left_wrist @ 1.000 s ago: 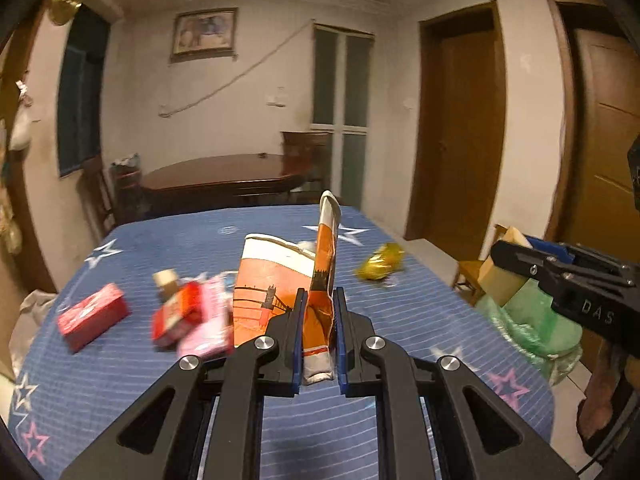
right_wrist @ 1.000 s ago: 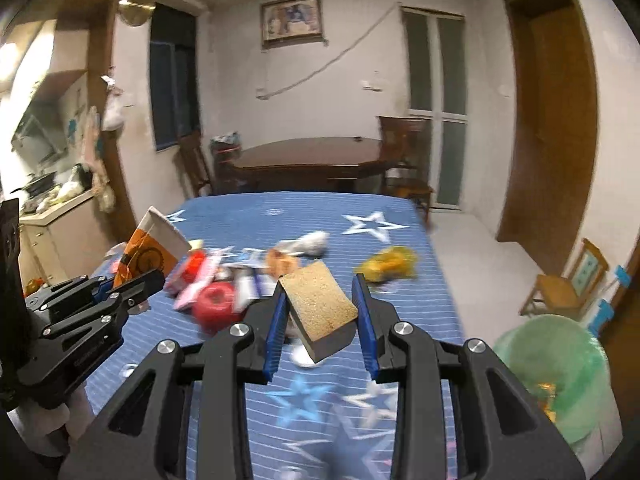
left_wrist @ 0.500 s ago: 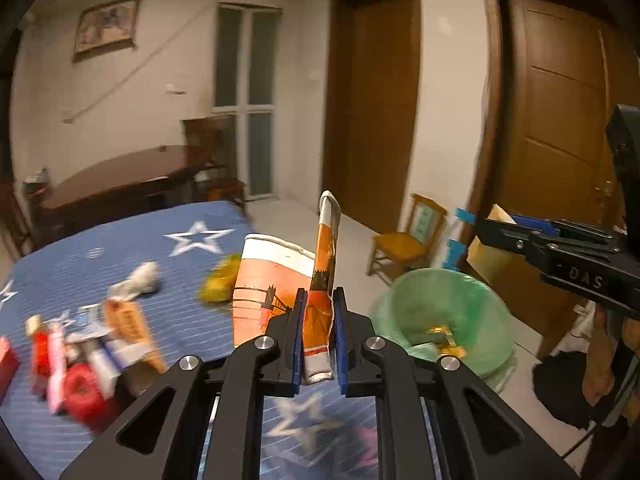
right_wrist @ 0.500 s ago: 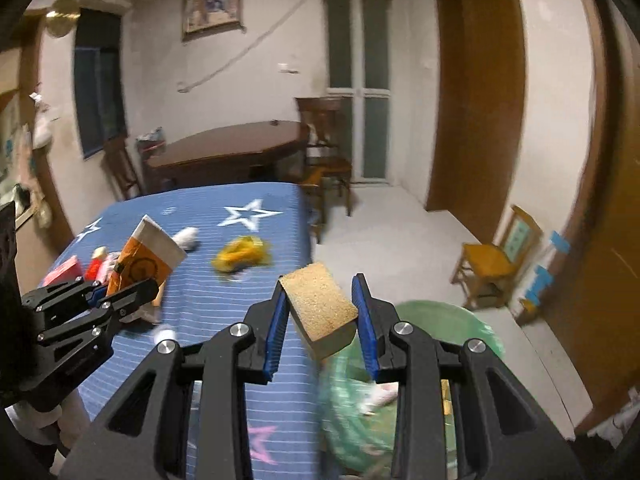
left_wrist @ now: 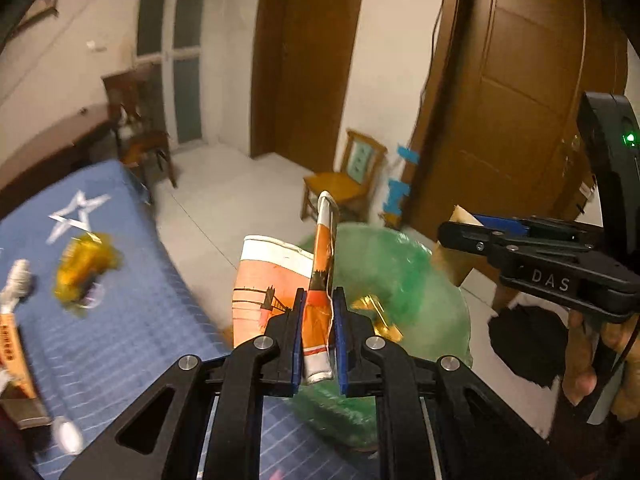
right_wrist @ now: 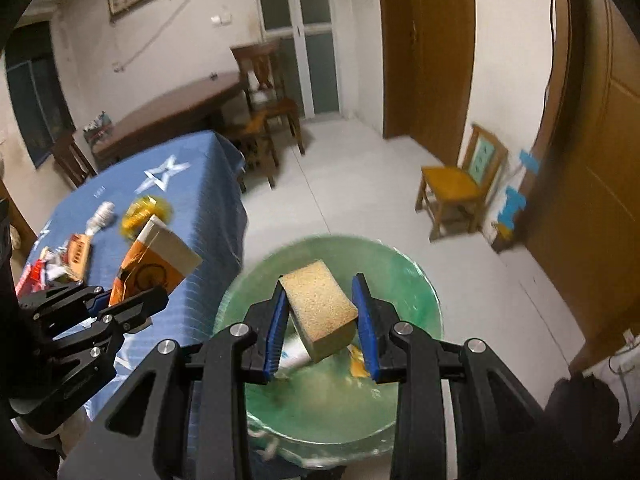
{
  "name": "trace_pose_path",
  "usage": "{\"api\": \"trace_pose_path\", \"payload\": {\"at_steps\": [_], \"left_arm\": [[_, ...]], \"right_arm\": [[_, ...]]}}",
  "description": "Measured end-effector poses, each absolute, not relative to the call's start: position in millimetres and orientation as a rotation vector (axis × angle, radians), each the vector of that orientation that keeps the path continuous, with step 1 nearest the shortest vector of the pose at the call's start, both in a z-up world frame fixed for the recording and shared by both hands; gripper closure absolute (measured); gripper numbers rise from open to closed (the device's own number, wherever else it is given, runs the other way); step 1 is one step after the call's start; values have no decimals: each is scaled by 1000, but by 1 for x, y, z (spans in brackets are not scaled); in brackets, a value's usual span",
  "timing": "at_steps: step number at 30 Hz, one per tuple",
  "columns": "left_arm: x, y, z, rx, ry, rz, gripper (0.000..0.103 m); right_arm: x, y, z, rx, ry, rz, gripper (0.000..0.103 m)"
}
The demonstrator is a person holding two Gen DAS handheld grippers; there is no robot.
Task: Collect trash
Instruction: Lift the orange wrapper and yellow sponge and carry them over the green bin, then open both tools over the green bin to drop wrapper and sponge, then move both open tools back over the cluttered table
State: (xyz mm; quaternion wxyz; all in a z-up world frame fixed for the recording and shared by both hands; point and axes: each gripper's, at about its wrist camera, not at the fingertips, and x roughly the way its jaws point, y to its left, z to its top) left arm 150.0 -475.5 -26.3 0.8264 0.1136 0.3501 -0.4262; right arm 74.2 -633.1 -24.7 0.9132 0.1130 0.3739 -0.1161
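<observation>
Right wrist view, your right gripper (right_wrist: 322, 316) clamps a sponge (right_wrist: 320, 310) over the green bin (right_wrist: 416, 280), your left gripper (left_wrist: 318, 336) pinches a flattened cup (left_wrist: 280, 280) beside the bin (left_wrist: 400, 264), table (right_wrist: 192, 184) left.

Rough porous sponge (right_wrist: 320, 308); crumpled paper cup (left_wrist: 280, 280); glossy green plastic bin liner (right_wrist: 400, 280).

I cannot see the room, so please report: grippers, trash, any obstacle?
Left gripper shut on flattened paper cup. Right gripper shut on sponge, above green-lined bin. Nothing blocks the bin.
</observation>
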Motion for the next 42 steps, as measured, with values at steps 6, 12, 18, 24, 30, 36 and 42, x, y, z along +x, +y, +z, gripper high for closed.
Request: {"api": "trace_pose_path", "payload": {"at_steps": [6,12,18,24,30,36,42], "left_arm": [[166,-515,-68,267,841,-931,89],[176,-542,-100,279,902,-941,89],[178,-556,-118,294,911,-941,89],[182,-557,-123,291,916,-929,72],[185,-537,-108,274,896,-905,55],[179,-510,-100,271,879,-897,49],[161,-457,-81,276,825,-898,42]], "right_arm": [[79,-664,-56,291,843,-242,73],[83,-681,-79,316,891,-236,73],[83,-686,-89,327,901,-229,73],[83,-689,-89,320,895,-225,69],[74,-696,-85,356,856,-232,46],[57,-687,-74,372,800,-219,44],[23,-643,-49,302,662,-184,32]]}}
